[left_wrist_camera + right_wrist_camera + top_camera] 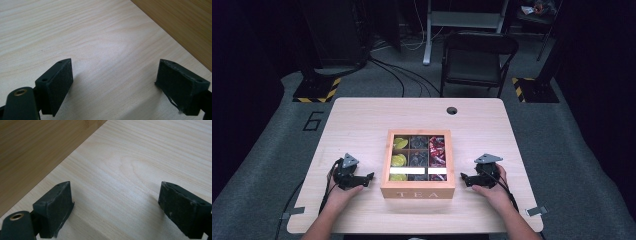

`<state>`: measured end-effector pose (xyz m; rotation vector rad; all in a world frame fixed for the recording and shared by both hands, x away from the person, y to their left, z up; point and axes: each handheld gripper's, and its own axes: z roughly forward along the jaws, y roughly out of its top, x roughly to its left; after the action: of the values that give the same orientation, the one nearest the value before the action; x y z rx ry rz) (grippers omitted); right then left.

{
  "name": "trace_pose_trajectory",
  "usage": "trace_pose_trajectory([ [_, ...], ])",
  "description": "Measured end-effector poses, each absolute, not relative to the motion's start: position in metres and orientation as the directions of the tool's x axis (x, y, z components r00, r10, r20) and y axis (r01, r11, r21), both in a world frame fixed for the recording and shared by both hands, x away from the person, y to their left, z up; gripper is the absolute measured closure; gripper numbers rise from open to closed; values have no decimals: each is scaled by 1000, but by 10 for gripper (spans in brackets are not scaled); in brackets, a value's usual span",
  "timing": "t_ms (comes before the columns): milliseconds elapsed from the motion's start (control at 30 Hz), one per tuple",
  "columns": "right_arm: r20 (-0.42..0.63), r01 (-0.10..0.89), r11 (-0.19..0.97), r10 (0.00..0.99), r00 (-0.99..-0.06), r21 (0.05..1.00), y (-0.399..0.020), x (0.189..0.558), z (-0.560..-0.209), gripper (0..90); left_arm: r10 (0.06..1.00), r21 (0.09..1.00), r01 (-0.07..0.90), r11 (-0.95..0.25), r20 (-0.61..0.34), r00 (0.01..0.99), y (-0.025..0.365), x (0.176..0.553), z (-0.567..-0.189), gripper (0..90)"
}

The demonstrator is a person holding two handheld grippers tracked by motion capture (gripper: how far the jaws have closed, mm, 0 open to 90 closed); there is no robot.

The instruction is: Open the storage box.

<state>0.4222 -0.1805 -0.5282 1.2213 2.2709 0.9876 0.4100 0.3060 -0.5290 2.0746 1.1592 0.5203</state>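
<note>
A pale wooden table [362, 120] fills the middle of the high view, its grain running across, with a round dark cable hole [452, 110] near its upper right edge. A wooden tea box [417, 192] marked TEA sits on it at lower centre, its clear lid showing yellow, dark and red packets in compartments. Bare tabletop lies either side of the box.

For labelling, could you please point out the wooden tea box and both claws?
Wooden tea box [417, 192]: high view, front wall.
Left claw [371, 176]: high view, jaw tips.
Right claw [463, 177]: high view, jaw tips.
</note>
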Motion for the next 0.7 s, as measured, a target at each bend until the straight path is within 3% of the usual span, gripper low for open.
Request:
trace_pose_trajectory([
  [633,-6,566,378,835,-551,733,-180,422,-528,115,859,744,572,-346,6,512,305,410,-530,138],
  [700,-4,555,382,827,-563,739,-180,422,-528,148,860,745,572,-343,4,510,305,410,-530,140],
])
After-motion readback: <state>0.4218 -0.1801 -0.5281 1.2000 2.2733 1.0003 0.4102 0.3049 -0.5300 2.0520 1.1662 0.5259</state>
